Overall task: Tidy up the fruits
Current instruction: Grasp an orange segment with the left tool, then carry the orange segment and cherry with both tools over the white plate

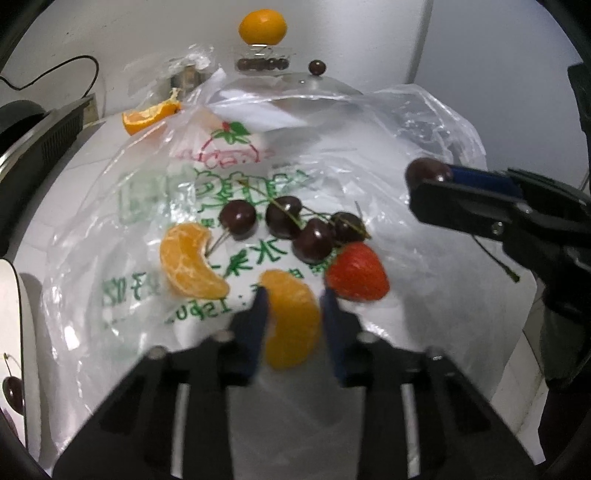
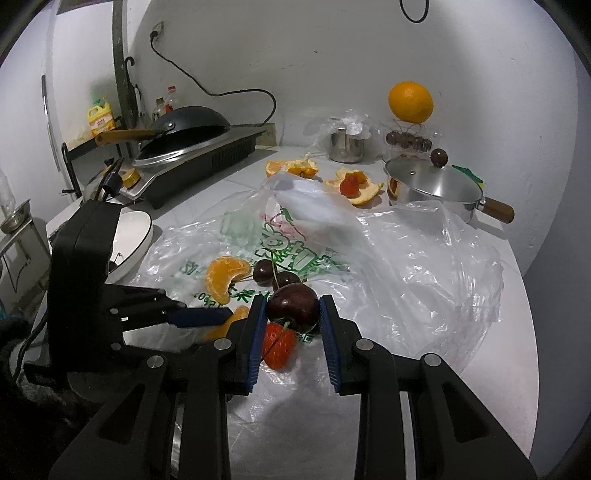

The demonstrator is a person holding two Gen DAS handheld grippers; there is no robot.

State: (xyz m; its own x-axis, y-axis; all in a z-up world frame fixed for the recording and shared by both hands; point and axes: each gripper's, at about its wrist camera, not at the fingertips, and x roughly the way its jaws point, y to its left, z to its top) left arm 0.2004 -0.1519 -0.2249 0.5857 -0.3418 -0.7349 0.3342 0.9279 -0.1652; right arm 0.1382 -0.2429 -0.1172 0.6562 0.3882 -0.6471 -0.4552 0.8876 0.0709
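The left gripper pinches a curved orange mandarin segment; the right gripper is clamped on a dark red cherry. Both fruits sit between the jaws, over the clear printed plastic bag. Just ahead lie another segment, four cherries and a red strawberry — most sorting seems left. One cherry rests in the white dish — probably the start.

We count five cherries near the bag, one of them gripped, two orange segments, one strawberry, one whole orange and one pot.
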